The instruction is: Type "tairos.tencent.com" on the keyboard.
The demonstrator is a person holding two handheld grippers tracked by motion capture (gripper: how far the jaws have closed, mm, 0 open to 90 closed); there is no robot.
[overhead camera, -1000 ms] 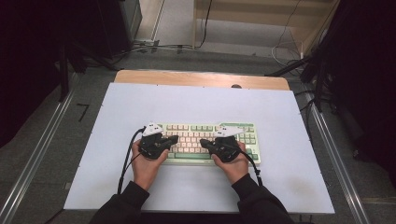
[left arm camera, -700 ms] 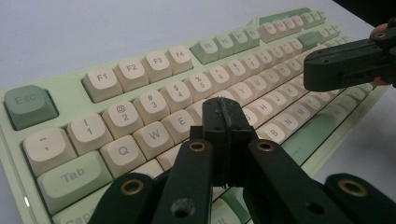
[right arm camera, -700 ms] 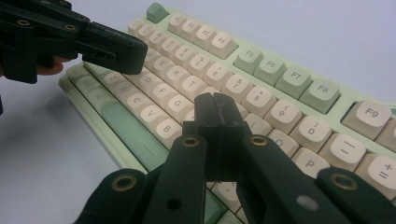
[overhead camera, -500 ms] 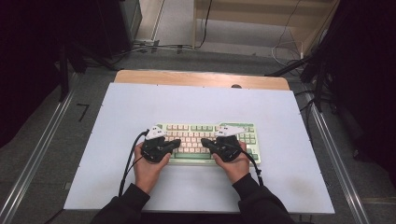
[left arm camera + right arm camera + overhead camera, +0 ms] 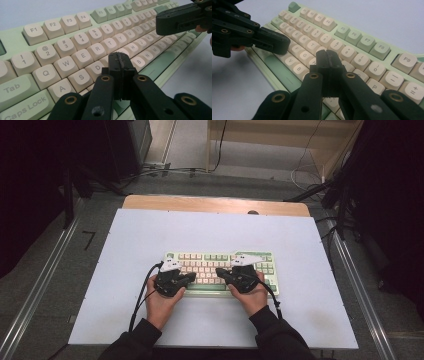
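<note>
On the near half of the pale lavender tabletop (image 5: 130, 240), we see a pale green keyboard with cream keycaps (image 5: 220, 262) lying flat with its long edge towards us. Our left gripper (image 5: 119, 58) has its two black jaws pressed together with nothing between them, tip poised above the keys near D and F, though we cannot tell whether it touches them. Our right gripper (image 5: 327, 58) is likewise clamped tight on nothing, above the keys near H and J.

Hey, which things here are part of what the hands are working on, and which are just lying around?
In use: keyboard, left tongs, right tongs, both shut over the keys.
Lying about: table, floor cables, wooden shelf.
</note>
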